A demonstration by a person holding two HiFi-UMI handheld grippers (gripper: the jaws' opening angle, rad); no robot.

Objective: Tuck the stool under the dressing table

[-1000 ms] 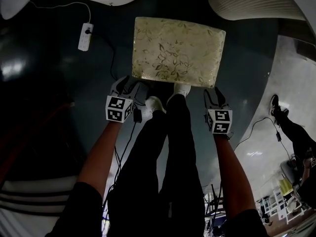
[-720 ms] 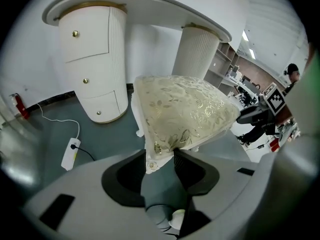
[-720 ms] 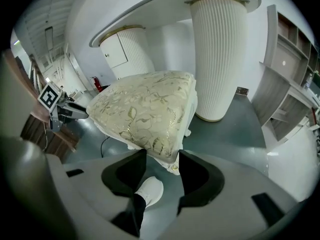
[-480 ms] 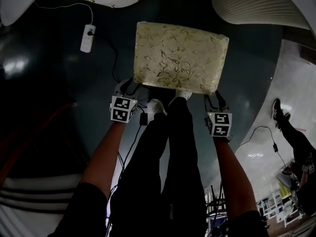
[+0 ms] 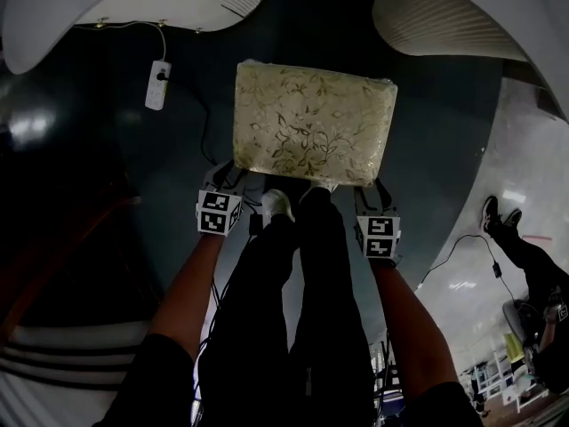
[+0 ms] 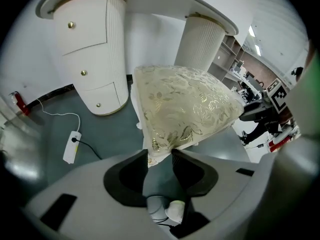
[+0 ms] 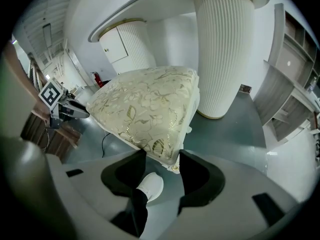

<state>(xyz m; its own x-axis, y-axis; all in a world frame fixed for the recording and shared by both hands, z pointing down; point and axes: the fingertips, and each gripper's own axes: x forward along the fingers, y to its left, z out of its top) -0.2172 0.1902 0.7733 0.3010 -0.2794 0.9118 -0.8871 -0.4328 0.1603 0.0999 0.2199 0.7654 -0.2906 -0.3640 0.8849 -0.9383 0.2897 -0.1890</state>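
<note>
**Grip changing at the stool's near corners; stool not yet tucked**

My left tongs (image 6: 159, 154) have just been closing and now appear to pinch the near-left corner of the stool (image 5: 307, 123). My right tongs (image 7: 164, 158) have just been opening and stand wide, the near-right corner loose between them. The stool stands on the floor, facing the gap between the pedestals of the desk (image 6: 90, 49). I judge the push is still ahead.

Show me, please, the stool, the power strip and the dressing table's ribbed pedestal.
stool (image 5: 307, 123), head view, centre of the floral cushion top.
power strip (image 5: 157, 84), head view, middle of its white body.
ribbed pedestal (image 7: 225, 49), right gripper view, its front ribbed face.
</note>
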